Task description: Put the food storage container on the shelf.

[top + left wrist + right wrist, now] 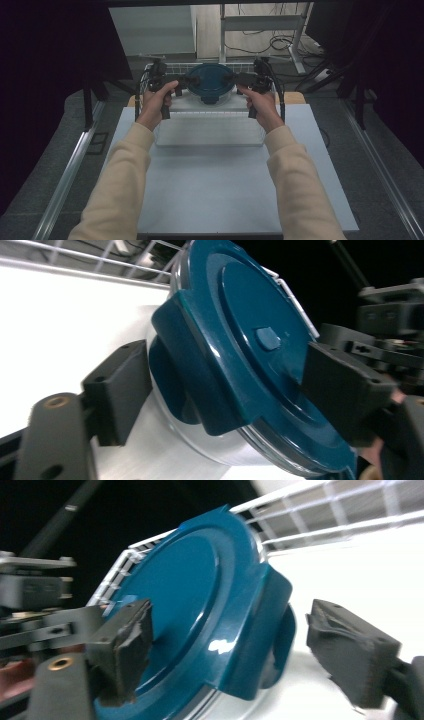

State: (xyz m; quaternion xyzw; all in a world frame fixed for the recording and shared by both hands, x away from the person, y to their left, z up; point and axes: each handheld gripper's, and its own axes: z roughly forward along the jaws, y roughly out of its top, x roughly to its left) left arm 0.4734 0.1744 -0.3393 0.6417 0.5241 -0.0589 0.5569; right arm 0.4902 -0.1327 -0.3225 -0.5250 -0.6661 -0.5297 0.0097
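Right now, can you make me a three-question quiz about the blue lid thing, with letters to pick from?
1. Where is the round container?
A. in the wire basket
B. on the floor
C. on a chair

2. What colour is its lid?
A. red
B. yellow
C. dark teal blue

3. How are the left gripper and right gripper set?
A. both open
B. both shut
C. one shut

Answers: 1 A, wire walls stand around it. 2 C, the gripper views show teal. 3 A, jaws stand apart either side of the lid's latches.

Container body — hidden under lid
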